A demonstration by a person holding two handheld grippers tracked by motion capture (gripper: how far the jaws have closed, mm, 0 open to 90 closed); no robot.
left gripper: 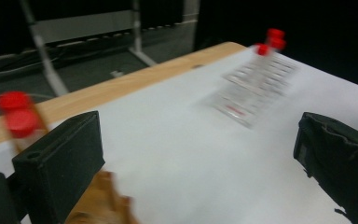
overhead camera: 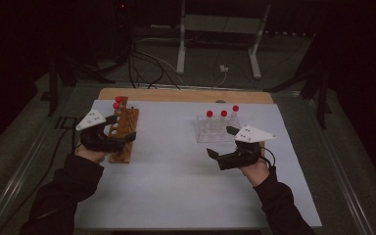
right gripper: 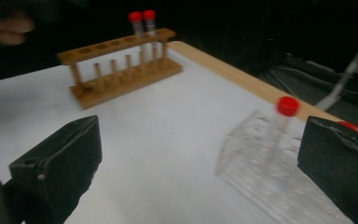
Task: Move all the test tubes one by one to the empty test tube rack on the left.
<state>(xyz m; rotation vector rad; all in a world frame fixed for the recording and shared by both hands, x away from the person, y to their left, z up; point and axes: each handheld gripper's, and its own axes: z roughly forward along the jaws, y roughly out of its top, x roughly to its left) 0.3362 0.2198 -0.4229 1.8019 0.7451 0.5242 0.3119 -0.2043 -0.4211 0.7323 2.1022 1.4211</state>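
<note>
Wood rack (overhead camera: 123,128) at the sheet's (overhead camera: 176,171) left side, two red-capped tubes (overhead camera: 117,103) upright in its far holes; left gripper (overhead camera: 122,128) sits right at the rack's near half, jaws spread wide with nothing between them, and whether it touches the wood I cannot tell. Clear rack (overhead camera: 216,128) stands right of centre with three red-capped tubes (overhead camera: 223,114) upright in it. Right gripper (overhead camera: 223,143) hangs just in front of the clear rack, apart from it, jaws wide and empty, pointing left across the sheet.
</note>
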